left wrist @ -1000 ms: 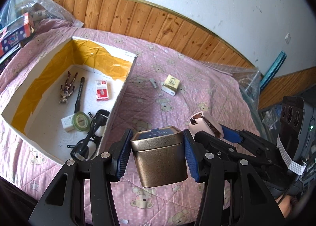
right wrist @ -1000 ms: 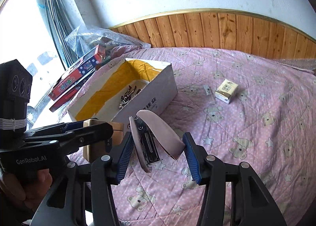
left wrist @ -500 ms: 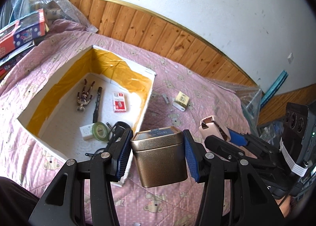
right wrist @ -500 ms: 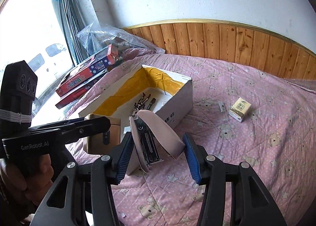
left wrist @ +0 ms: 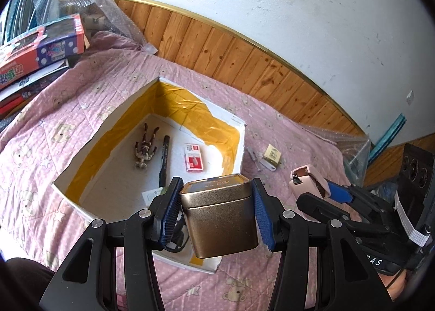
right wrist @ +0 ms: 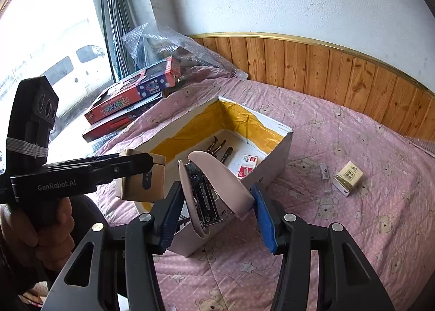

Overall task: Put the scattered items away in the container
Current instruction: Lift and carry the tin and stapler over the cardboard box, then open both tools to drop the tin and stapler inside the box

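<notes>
My left gripper [left wrist: 216, 213] is shut on a gold metal tin [left wrist: 220, 218] and holds it above the near corner of the white cardboard box [left wrist: 89, 137] with yellow-taped walls. My right gripper [right wrist: 214, 206] is shut on a pink stapler [right wrist: 214, 188], held over the box's near right wall [right wrist: 269, 172]. The stapler also shows in the left wrist view [left wrist: 308, 182]. The tin also shows in the right wrist view [right wrist: 141, 178]. The box holds a small figure [left wrist: 145, 148], a black pen [left wrist: 164, 159] and a red staple box [left wrist: 193, 161]. A small yellow box [right wrist: 348, 178] lies on the pink quilt.
A small clear piece [right wrist: 325, 175] lies beside the yellow box on the quilt [right wrist: 353, 229]. Red game boxes [right wrist: 133, 93] and bubble wrap [right wrist: 168, 47] are stacked at the far left by the window. A wood-panelled wall [right wrist: 326, 66] borders the bed.
Both grippers have moved left and up towards the cardboard box with their loads. The tin now hangs over the box's near corner, the stapler over its near right wall.
</notes>
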{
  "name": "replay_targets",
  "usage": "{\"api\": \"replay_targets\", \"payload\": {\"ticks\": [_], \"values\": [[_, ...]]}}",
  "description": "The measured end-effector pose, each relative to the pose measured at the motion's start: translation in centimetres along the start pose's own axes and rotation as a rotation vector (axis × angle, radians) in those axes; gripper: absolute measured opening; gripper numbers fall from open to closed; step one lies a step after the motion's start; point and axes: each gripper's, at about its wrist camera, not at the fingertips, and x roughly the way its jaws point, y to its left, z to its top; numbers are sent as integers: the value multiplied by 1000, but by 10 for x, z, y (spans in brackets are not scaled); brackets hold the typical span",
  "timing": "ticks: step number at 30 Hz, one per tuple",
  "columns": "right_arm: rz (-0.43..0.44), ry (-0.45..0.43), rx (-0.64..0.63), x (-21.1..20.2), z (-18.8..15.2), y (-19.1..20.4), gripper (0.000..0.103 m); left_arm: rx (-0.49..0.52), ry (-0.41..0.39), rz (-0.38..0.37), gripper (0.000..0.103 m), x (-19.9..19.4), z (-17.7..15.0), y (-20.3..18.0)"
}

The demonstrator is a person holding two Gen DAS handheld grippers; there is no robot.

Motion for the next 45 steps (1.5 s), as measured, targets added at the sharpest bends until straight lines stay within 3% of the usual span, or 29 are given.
{"api": "replay_targets", "payload": {"ticks": [16, 30, 38, 41, 45], "values": [[1, 55, -162, 52, 40, 27, 52, -35, 5, 96, 52, 16, 25, 50], [12, 221, -221, 137, 52, 18, 53, -18, 99, 240, 53, 61, 26, 78], [4, 325, -179, 192, 63, 1, 54, -33, 141, 295, 54, 85, 27, 93], [25, 322, -82, 202, 68, -14, 63, -61, 143, 301, 55, 85, 26, 100], [33, 302, -4, 195, 67, -27, 63, -78, 131, 274, 56, 77, 27, 99]]}}
